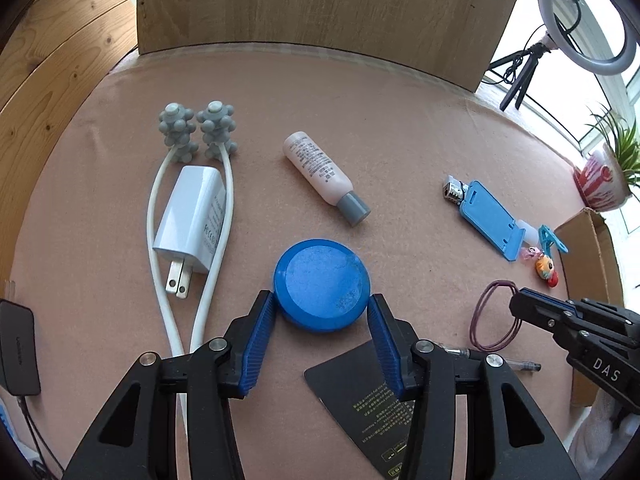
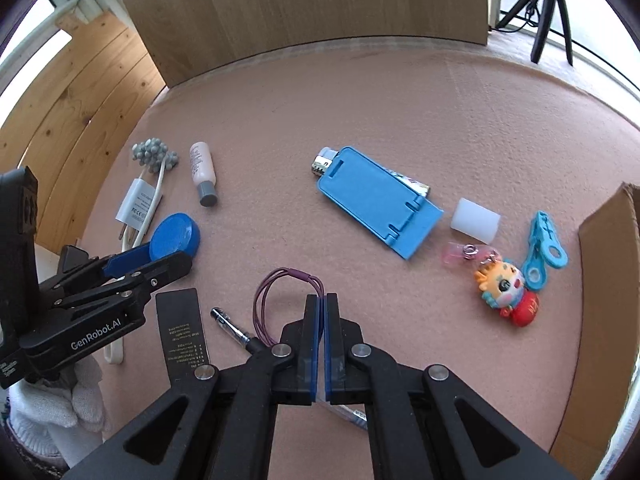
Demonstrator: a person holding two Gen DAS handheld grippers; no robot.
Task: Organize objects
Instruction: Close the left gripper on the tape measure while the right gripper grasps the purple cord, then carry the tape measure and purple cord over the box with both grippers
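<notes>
My left gripper [image 1: 320, 300] is shut on a blue round tin [image 1: 320, 276], its blue pads [image 1: 260, 328] pressed on the tin's two sides. The same tin [image 2: 176, 236] shows at the left gripper's tips in the right wrist view. My right gripper [image 2: 322, 299] is shut on a purple hair tie [image 2: 280, 280]; the loop trails left from the pinched end over the pink mat. In the left wrist view the right gripper [image 1: 518, 300] comes in from the right with the hair tie [image 1: 496, 316] at its tip.
On the pink mat [image 1: 400, 120] lie a white charger [image 1: 192, 216] inside a grey-knobbed massager [image 1: 196, 128], a pink bottle [image 1: 320, 168], a blue phone stand [image 2: 376, 200] over a lighter, a white cylinder [image 2: 476, 220], a blue clip [image 2: 544, 248], a toy keychain [image 2: 504, 288], a black card [image 2: 182, 328] and a pen [image 2: 232, 328]. A cardboard box [image 2: 604, 280] stands at the right.
</notes>
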